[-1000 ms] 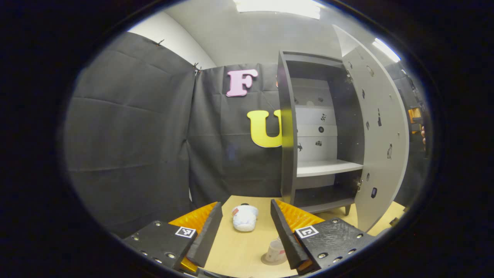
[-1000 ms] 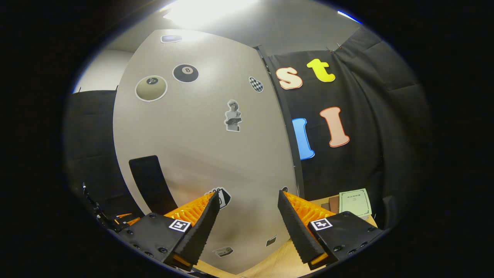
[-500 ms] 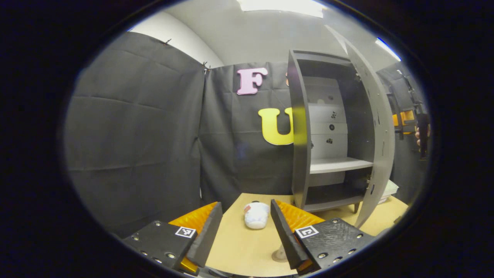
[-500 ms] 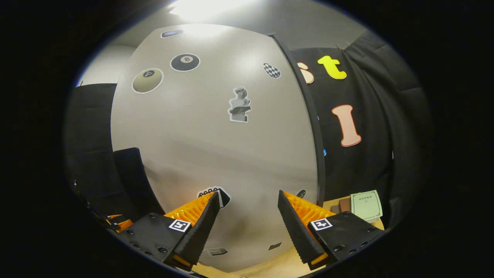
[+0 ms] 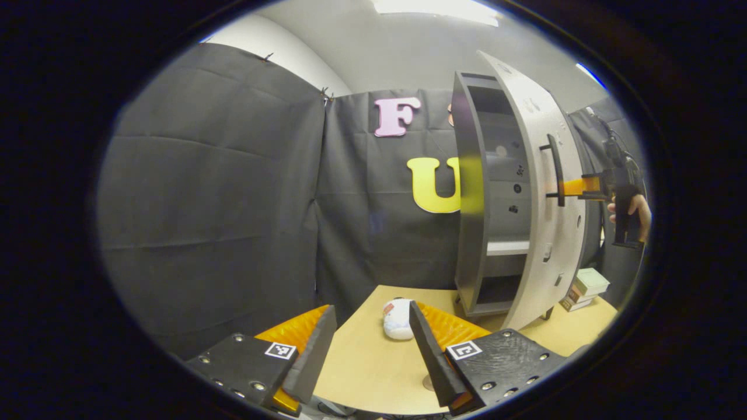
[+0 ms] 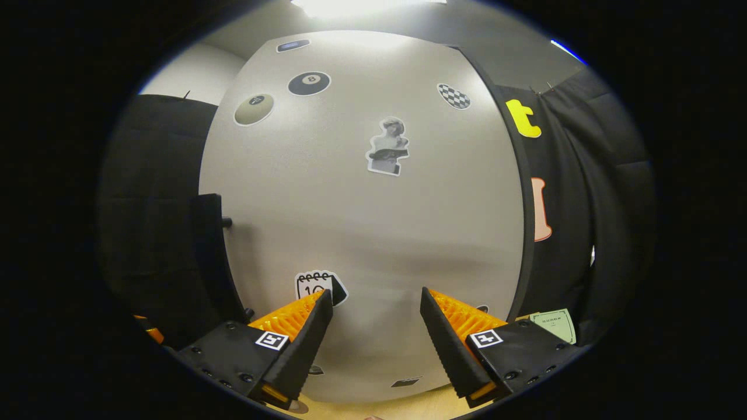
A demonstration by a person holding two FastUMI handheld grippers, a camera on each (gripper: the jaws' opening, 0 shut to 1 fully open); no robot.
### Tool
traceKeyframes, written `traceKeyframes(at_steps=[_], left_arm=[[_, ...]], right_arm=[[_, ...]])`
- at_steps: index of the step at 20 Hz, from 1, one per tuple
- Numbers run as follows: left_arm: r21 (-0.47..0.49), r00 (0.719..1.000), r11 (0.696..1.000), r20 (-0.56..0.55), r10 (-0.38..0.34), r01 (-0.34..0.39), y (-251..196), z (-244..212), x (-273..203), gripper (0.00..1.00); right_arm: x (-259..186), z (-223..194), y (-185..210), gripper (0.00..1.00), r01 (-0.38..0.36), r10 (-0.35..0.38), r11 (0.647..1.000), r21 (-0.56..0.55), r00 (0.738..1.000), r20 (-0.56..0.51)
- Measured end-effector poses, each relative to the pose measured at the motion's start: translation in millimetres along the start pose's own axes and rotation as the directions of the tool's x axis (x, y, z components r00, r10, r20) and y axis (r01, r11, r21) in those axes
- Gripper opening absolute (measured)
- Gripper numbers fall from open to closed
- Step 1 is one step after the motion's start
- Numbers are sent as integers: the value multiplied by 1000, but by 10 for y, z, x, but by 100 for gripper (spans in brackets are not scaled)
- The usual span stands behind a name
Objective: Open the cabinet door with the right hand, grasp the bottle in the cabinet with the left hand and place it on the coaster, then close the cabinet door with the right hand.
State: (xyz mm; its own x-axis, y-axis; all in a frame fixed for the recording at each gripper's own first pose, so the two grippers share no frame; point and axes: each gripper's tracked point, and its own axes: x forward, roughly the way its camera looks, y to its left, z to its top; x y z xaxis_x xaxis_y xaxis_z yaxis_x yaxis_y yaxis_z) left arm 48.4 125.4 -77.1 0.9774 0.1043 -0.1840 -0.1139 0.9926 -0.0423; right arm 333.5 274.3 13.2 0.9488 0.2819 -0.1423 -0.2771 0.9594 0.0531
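Observation:
The grey cabinet (image 5: 470, 192) stands at the right of the left gripper view, and its door (image 5: 534, 192) is swung most of the way shut, leaving a narrow gap onto the shelves. Far off, my right gripper (image 5: 569, 188) points at the door's outer face beside the dark handle (image 5: 558, 169), held by a hand (image 5: 637, 209). In the right gripper view the stickered door (image 6: 373, 221) is close ahead, its handle (image 6: 207, 251) at the left, and my right gripper (image 6: 376, 294) is open. My left gripper (image 5: 372, 309) hangs open over the table. An edge of the coaster (image 5: 428, 382) peeks beside its right finger.
A white soft toy (image 5: 397, 319) lies on the wooden table (image 5: 362, 367) in front of the cabinet. Stacked books (image 5: 586, 283) sit right of the cabinet, and a green booklet (image 6: 554, 324) shows past the door's edge. Black cloth walls enclose the booth.
The door has swung from wide open to nearly shut, with the right gripper following its outer face. The bottle on the coaster has slipped out of the left gripper view.

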Motion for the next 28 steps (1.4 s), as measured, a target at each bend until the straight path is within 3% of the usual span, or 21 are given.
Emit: traceKeyframes(at_steps=[10,14,20,28], left_arm=[[27,998,998,14,-61,61,-60,65,-31,76],[32,993,993,45,-112,110,-137,215,-112,76],[45,979,981,72,-193,190,-593,462,-26,76],[66,941,950,127,-312,306,-1567,860,120,76]], right_arm=[[-140,-110,-43,97,84,-81,991,106,996,-27],[-277,-48,-56,97,65,-66,993,100,998,2],[-1077,104,-391,97,68,-69,997,30,996,54],[-2195,80,-1277,97,209,-210,978,21,976,64]])
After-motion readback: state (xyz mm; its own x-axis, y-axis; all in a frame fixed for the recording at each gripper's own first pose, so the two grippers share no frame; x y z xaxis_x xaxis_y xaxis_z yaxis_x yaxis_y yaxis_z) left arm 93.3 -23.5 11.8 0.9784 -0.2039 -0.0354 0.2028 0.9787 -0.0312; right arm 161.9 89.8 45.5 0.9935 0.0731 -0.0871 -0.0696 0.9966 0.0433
